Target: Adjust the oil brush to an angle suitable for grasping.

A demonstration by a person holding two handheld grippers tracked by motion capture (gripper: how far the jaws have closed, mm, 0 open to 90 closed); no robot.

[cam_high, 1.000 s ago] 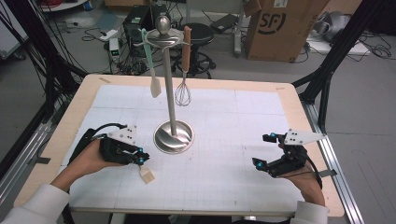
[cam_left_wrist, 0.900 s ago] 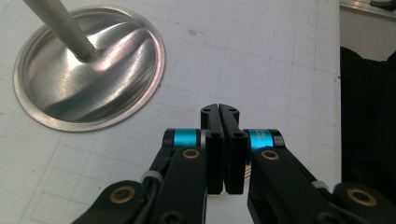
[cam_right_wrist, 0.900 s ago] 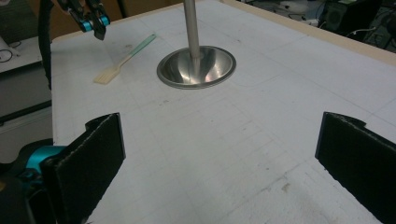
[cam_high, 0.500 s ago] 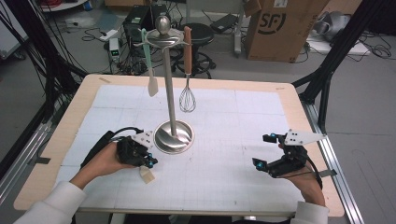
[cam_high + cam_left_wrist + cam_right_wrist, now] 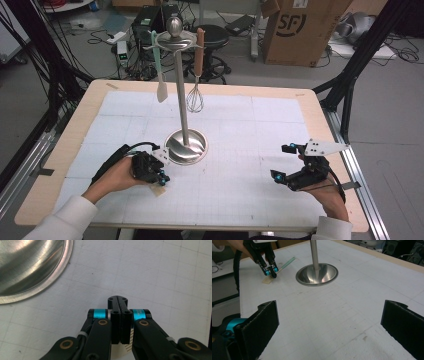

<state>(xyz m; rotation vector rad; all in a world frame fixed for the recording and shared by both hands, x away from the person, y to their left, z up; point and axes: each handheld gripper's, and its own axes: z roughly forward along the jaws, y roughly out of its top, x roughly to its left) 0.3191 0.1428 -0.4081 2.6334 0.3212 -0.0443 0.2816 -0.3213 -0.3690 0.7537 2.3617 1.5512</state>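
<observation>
A steel utensil stand point(image 5: 186, 145) rises mid-table. From its top hang a pale-green-handled spatula point(image 5: 161, 90) and a wooden-handled whisk point(image 5: 195, 97). My left gripper point(image 5: 161, 177) sits low on the mat just left of the stand's base point(image 5: 30, 265), jaws pressed together point(image 5: 119, 302). They pinch a small spatula at its neck. Its beige head point(image 5: 267, 280) points toward the person and its green handle point(image 5: 287, 263) runs toward the base. At the right, my right gripper point(image 5: 280, 162) hovers with jaws wide apart point(image 5: 332, 327) and nothing between them.
A white gridded mat point(image 5: 240, 200) covers the wooden table point(image 5: 310, 97). Beyond the far edge stand a cardboard box point(image 5: 300, 30), a stool point(image 5: 215, 37) and cables on the floor. Black frame legs point(image 5: 350, 75) flank the table.
My left gripper has moved right and slightly forward, ending close to the stand's base with the small spatula still in its jaws. The right gripper has stayed put.
</observation>
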